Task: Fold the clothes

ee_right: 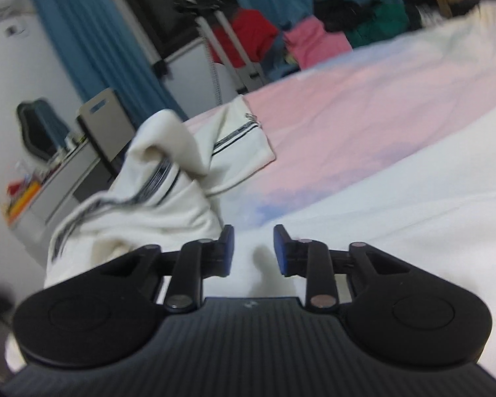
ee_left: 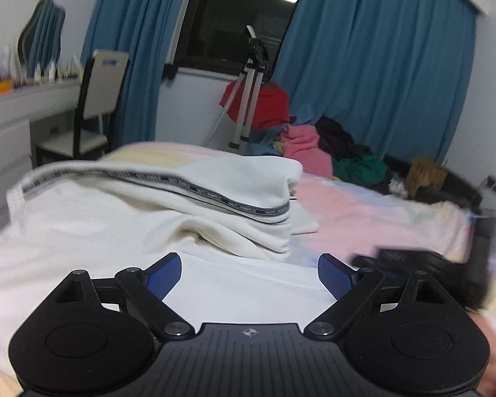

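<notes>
The left gripper [ee_left: 249, 276] is held level and low over the bed [ee_left: 380, 211], its two blue-padded fingers [ee_left: 163, 278] spread wide with nothing between them — only white cloth lies flat beneath the gap. The right gripper [ee_right: 253, 251] is rolled to one side, so the room leans in its view; its fingers [ee_right: 227, 248] stand partly apart, a narrower gap than the left's, and a small ridge of white fabric rises between them without either pad visibly pressing it. Neither tool grips anything.

The task's thing is a cream-white garment [ee_left: 168, 205] with a dark lettered trim band [ee_left: 215, 195], lying on the pastel pink-and-blue bedspread just ahead of both grippers. In the left view it is doubled over into a thick bundle whose long axis runs left to right across the bed, the folded end pointing right, the trim following that line. In the right view the same white garment [ee_right: 168, 198] bunches up to the left of the fingers, with a zipped edge [ee_right: 238, 132] reaching away toward the window.

Beyond the bed stand a tripod [ee_left: 248, 99], a heap of coloured clothes [ee_left: 317, 145], blue curtains [ee_left: 380, 66], a chair [ee_left: 96, 102] and a dressing table [ee_left: 26, 106].
</notes>
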`<control>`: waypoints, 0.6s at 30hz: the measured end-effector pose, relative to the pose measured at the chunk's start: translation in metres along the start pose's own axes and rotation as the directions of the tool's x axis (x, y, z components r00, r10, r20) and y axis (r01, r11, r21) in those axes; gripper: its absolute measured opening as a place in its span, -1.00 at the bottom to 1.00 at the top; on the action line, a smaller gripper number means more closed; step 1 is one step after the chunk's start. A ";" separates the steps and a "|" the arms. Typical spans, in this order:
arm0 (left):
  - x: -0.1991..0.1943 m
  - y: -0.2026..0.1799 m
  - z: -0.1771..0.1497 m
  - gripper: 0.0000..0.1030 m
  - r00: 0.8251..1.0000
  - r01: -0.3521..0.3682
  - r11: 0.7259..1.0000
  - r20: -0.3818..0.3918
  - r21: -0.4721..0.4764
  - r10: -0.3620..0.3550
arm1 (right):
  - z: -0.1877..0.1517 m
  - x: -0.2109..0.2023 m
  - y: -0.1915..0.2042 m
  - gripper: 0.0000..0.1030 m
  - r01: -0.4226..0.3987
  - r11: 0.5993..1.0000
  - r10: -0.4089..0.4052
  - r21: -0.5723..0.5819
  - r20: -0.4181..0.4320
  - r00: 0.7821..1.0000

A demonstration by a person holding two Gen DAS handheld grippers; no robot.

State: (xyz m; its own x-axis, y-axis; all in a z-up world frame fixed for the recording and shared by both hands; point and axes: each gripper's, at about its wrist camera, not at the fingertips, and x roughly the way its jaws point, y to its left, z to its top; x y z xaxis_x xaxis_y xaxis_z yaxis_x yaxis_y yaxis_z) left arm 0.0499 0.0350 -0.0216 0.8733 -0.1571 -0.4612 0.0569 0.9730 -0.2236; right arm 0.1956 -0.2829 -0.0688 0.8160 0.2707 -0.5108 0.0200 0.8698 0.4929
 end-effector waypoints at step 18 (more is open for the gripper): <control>0.103 0.062 -0.023 0.79 0.994 -0.007 0.974 -0.112 -0.228 -0.019 | 0.085 0.126 -0.018 -0.86 0.132 0.955 -0.163 0.267 0.099 0.982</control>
State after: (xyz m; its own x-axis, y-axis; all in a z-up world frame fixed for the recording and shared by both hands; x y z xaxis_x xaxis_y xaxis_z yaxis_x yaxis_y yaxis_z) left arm 0.1319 0.0750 -0.1021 0.8122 -0.1939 -0.5502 -0.0607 0.9099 -0.4104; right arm 0.3472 -0.2994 -0.0828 0.8549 0.0832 -0.5121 0.2808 0.7559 0.5914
